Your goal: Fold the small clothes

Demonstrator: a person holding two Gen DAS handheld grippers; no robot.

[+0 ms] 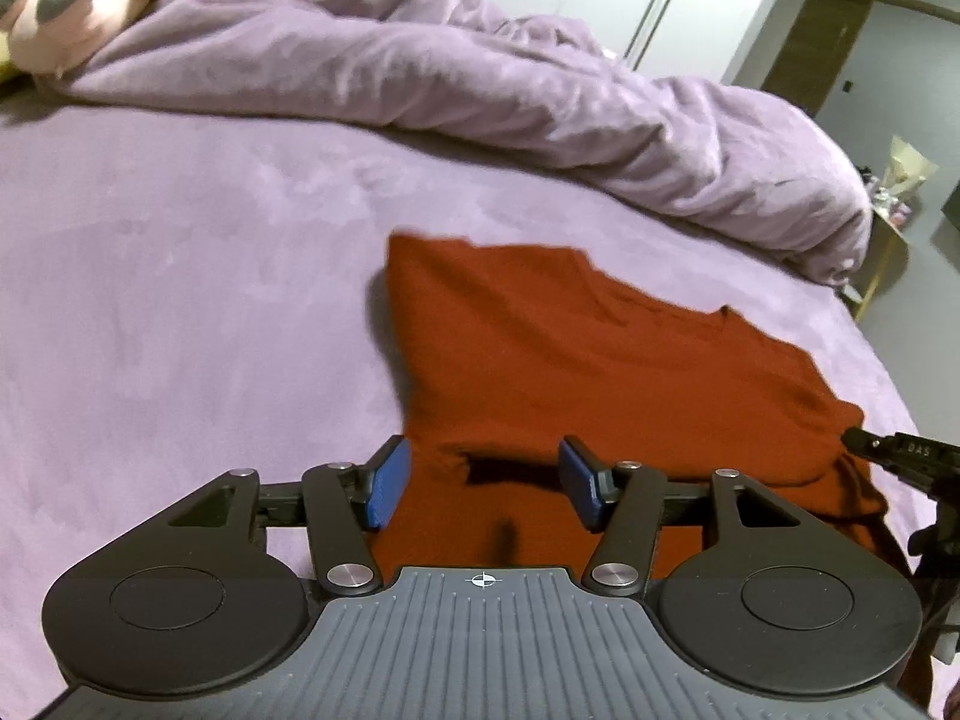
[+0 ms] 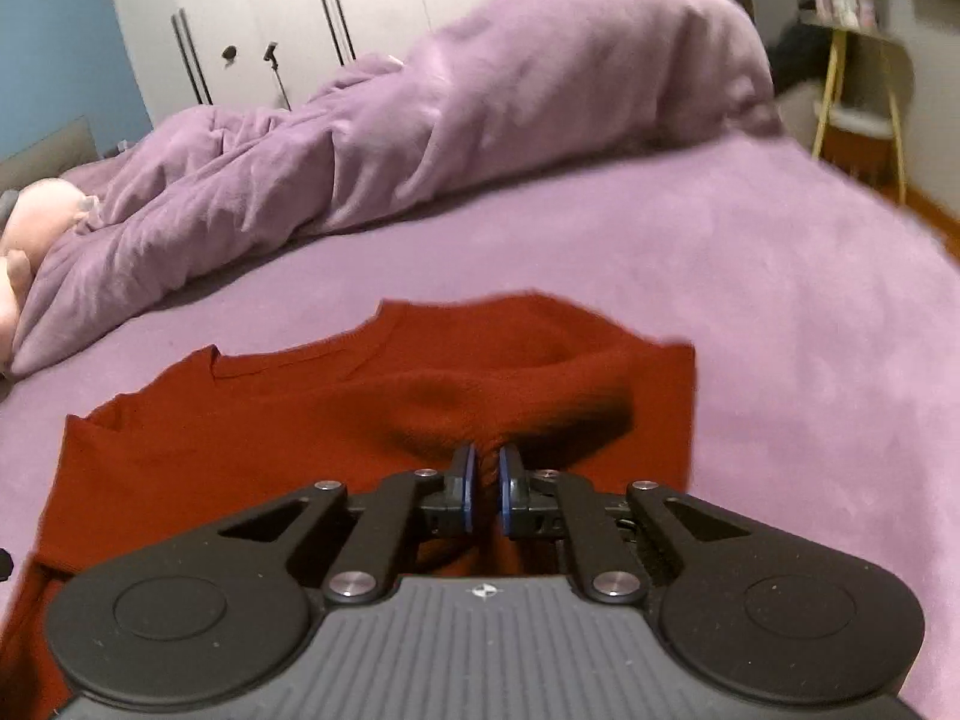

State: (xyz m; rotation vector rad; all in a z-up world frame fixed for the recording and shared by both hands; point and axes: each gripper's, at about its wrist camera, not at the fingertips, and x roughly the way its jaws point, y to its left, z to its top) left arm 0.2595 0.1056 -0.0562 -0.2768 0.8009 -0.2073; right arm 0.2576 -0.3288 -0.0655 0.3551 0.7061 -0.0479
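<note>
**Right tongs bite the hem, left tongs wait spread**

Pinched hem first: the right gripper (image 2: 487,483) has its blue pads pressed together on a bunched fold of the red T-shirt (image 2: 300,420), fabric puckering at twelve o'clock of the jaws. Across, the left gripper (image 1: 485,480) stands spread, pads apart over the cloth, gripping nothing. The shirt lies on the purple bedsheet (image 1: 180,300), its long axis running away toward twelve o'clock, neckline farthest. The right hand is the one engaged; the left looks set to take its own edge. No containers show.
</note>
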